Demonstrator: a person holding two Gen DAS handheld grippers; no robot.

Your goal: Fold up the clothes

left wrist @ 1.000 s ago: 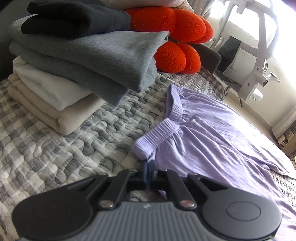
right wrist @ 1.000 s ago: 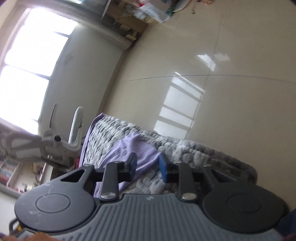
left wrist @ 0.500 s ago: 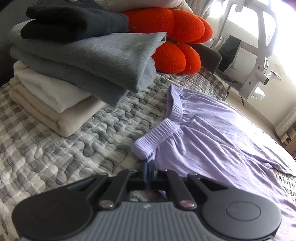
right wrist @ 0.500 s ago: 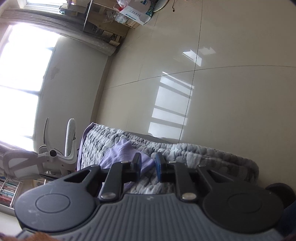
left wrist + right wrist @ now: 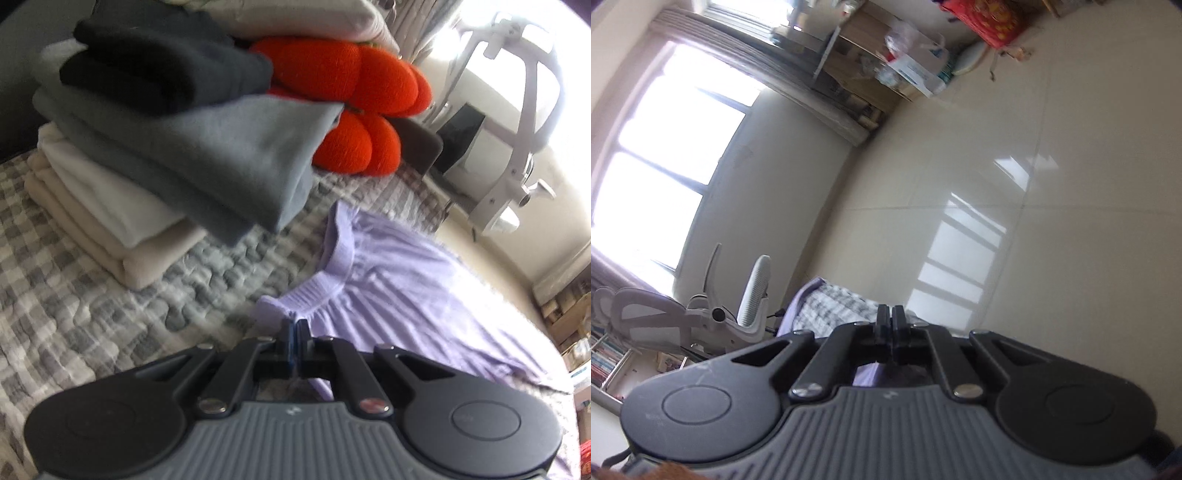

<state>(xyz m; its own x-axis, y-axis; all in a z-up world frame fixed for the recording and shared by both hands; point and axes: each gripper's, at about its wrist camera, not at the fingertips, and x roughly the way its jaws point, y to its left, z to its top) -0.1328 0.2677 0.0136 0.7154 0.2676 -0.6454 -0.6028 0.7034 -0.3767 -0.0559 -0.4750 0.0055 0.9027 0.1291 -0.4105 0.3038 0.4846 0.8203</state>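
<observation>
In the left wrist view, the left hand-held gripper [image 5: 294,334] is seen at the lower centre of the frame with its jaws pressed together on the near corner of the elastic waistband of a lilac garment [image 5: 413,306]. The garment is spread flat across the right half of the frame on a bed covered by a grey-and-white checked quilt [image 5: 110,306]. In the upper left of the frame a stack of folded clothes [image 5: 159,155] is set on the quilt: cream and white pieces at the bottom, a grey piece above them and a black piece on top. Behind the stack, an orange plush cushion [image 5: 351,110] is seen under a pale pillow, and a white office chair [image 5: 517,140] is seen at the upper right beside the bed. In the right wrist view, the right hand-held gripper [image 5: 891,325] is seen at the lower centre with its jaws closed; lilac fabric is visible directly beneath the jaws, but whether it is pinched between them cannot be told. Just beyond the fingertips, the quilted edge of the bed is seen with a strip of the lilac garment along its left side. The glossy tiled floor [image 5: 1052,184] fills the right of that frame, and a cardboard box [image 5: 916,70] holding a plastic bag is seen at the top, against a shelf. No other container is shown with contents that can be made out.
</observation>
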